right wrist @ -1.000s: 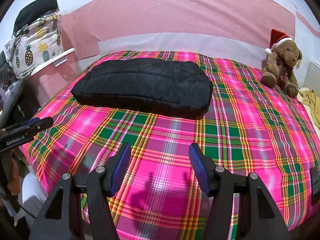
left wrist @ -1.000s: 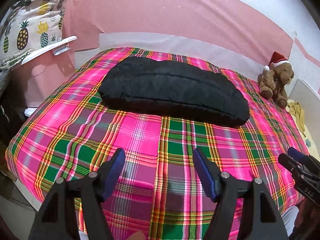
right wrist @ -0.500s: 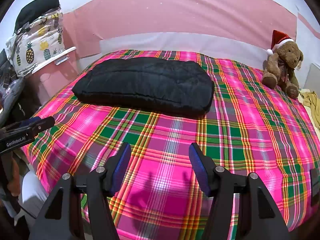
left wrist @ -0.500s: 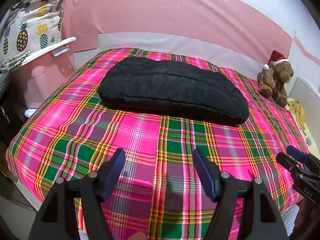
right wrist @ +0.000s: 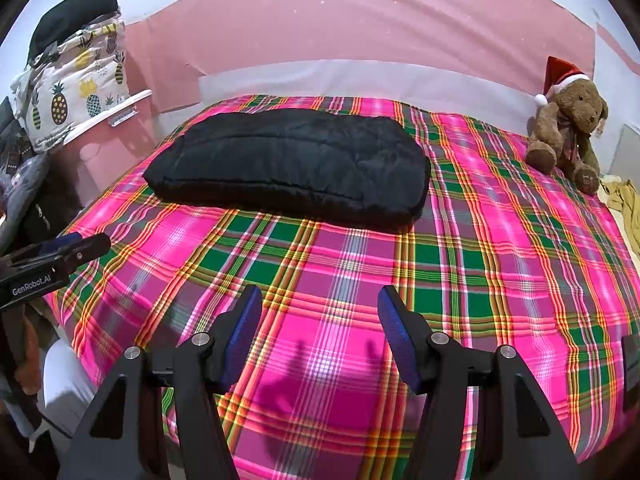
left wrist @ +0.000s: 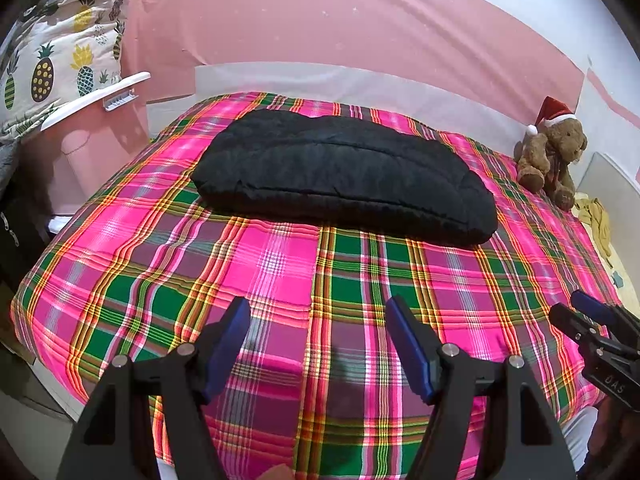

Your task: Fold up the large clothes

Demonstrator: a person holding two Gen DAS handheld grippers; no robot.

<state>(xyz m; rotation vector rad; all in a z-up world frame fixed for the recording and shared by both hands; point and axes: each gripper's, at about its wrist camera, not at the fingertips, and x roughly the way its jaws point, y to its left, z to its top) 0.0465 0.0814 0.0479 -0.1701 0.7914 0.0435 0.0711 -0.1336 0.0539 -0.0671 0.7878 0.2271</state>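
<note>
A black padded garment (left wrist: 344, 176) lies folded into a long flat bundle across the far half of the bed; it also shows in the right wrist view (right wrist: 292, 166). My left gripper (left wrist: 318, 344) is open and empty, above the near edge of the plaid bedspread (left wrist: 280, 272), well short of the garment. My right gripper (right wrist: 320, 332) is open and empty, also over the near part of the bedspread (right wrist: 500, 248). Each gripper shows at the edge of the other's view: the right one (left wrist: 592, 332) and the left one (right wrist: 52, 256).
A brown teddy bear with a Santa hat (right wrist: 568, 124) sits at the bed's far right corner. A pineapple-print cushion (left wrist: 60, 68) lies on a white shelf at the left. A yellow cloth (right wrist: 624, 200) lies off the bed's right side. A pink wall runs behind.
Both views have shifted very slightly; the garment sits a touch lower and nearer. Both grippers stay open and empty.
</note>
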